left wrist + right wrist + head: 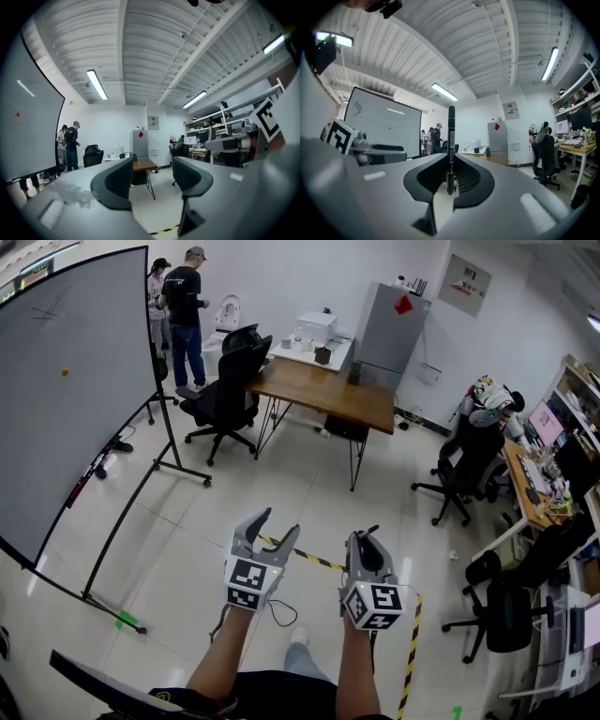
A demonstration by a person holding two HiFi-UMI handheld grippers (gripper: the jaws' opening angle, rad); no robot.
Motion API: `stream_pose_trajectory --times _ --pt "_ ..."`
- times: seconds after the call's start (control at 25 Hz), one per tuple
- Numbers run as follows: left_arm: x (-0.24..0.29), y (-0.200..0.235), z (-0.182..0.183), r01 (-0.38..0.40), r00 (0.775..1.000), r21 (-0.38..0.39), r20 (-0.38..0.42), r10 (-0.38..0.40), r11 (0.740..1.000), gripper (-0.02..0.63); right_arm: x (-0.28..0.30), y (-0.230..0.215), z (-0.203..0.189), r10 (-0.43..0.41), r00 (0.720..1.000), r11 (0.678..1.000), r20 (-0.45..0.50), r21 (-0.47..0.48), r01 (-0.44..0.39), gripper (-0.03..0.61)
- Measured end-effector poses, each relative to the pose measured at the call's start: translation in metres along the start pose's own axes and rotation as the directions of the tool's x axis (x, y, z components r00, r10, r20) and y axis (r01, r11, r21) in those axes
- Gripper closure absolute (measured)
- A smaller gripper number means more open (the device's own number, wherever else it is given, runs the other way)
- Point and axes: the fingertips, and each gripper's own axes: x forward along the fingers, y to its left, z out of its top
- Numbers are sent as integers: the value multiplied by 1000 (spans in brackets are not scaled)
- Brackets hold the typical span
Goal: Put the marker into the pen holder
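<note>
Right claw was clamped on the marker, which stood upright between its jaws, poking up well above them. Left claw was spread and empty.

No readable text, wall notice too small, whiteboard scribbles illegible

Marker is black; left gripper & right gripper are grey, black inside the jaws, w/ b&w square-patterned cubes. Floor tape is yellow/black striped. Table is brown wood, cabinet grey w/ a red sticker, chairs black.
</note>
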Motion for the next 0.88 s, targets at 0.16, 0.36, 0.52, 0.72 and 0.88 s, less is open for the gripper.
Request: stream_pose_trajectory --times 0.16,0.36,0.52,0.72,0.88 --pt "61 11 21 -20 1000 17 11 19 1000 350 54 -39 31 37 998 999 42 0 -37 535" --pt "132 21 42 -38 999 55 30 36 998 350 113 -81 59 80 993 997 90 -11 -79 534" --pt "171 18 41 -49 998 8 46 49 999 351 133 -113 52 95 992 995 87 -1 -96 534" --pt "213 12 19 -38 999 -24 -14 37 999 351 156 -161 31 60 997 997 43 44 -62 534" --pt "241 24 10 -48 998 -11 -43 48 999 351 181 -176 22 63 998 996 23 65 -64 534"
